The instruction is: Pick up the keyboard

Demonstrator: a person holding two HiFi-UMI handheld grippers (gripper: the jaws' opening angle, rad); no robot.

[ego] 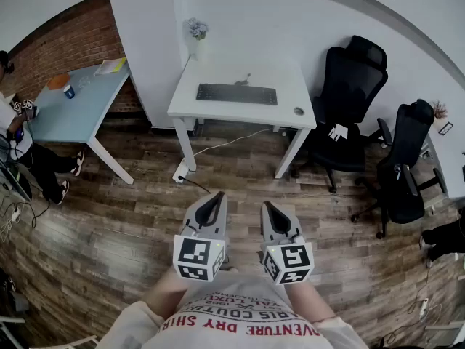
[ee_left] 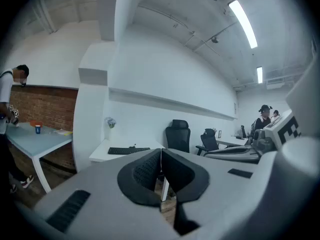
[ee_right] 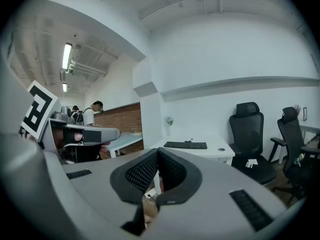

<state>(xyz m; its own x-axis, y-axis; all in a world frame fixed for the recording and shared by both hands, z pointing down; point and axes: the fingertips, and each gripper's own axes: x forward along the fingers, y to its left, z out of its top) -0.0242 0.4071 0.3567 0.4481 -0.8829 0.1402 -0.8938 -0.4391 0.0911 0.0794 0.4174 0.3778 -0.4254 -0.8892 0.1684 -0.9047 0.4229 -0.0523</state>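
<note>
A black keyboard (ego: 237, 94) lies on a white desk (ego: 290, 113) across the room, also seen in the left gripper view as the keyboard (ee_left: 128, 150) and in the right gripper view as the keyboard (ee_right: 186, 145). Both grippers are held close to my body, well short of the desk. My left gripper (ego: 216, 198) is shut with nothing in it, jaws meeting at the tip (ee_left: 161, 150). My right gripper (ego: 266, 205) is likewise shut and empty (ee_right: 158, 149).
Two black office chairs (ego: 350, 107) (ego: 404, 167) stand right of the desk. A small vase of flowers (ego: 197, 35) sits at the desk's back left corner. A pale blue table (ego: 80, 100) stands at left, a seated person (ego: 22, 147) beside it. Cables run over the wooden floor (ego: 123, 217).
</note>
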